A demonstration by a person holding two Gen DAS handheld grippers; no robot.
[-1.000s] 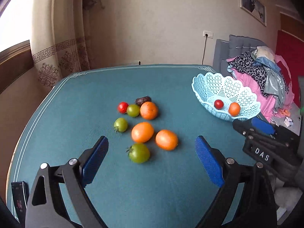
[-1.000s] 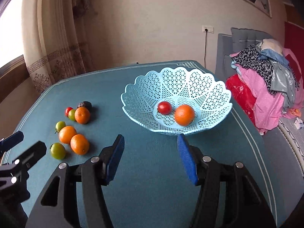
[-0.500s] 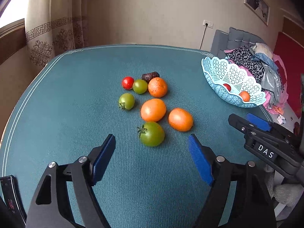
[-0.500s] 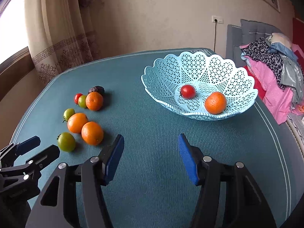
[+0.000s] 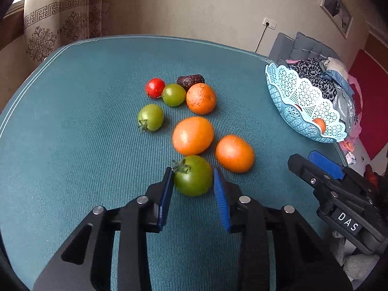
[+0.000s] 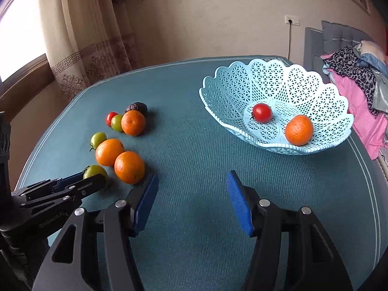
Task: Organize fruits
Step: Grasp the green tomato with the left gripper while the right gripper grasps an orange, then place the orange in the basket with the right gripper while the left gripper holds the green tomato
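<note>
My left gripper point(image 5: 193, 178) is shut on a large green tomato point(image 5: 193, 175) that rests on the teal table point(image 5: 72, 157). Beyond it lie three oranges point(image 5: 193, 135), two smaller green tomatoes point(image 5: 150, 117), a red tomato point(image 5: 155, 87) and a dark date point(image 5: 190, 80). A light blue lattice basket point(image 6: 276, 101) stands at the right with a red tomato point(image 6: 262, 112) and an orange point(image 6: 299, 129) inside. My right gripper point(image 6: 192, 189) is open and empty over bare table between the fruit cluster and the basket. The left gripper also shows in the right wrist view point(image 6: 93, 178), around the green tomato point(image 6: 93, 170).
A bed with piled clothes point(image 6: 359, 72) lies past the table's right edge. A curtain point(image 6: 92, 36) and window are behind the table's far left corner. A wall socket with a cord point(image 6: 292, 20) is on the back wall.
My left gripper moved forward to the nearest green tomato and closed its fingers on it. My right gripper shifted slightly left and stays open.
</note>
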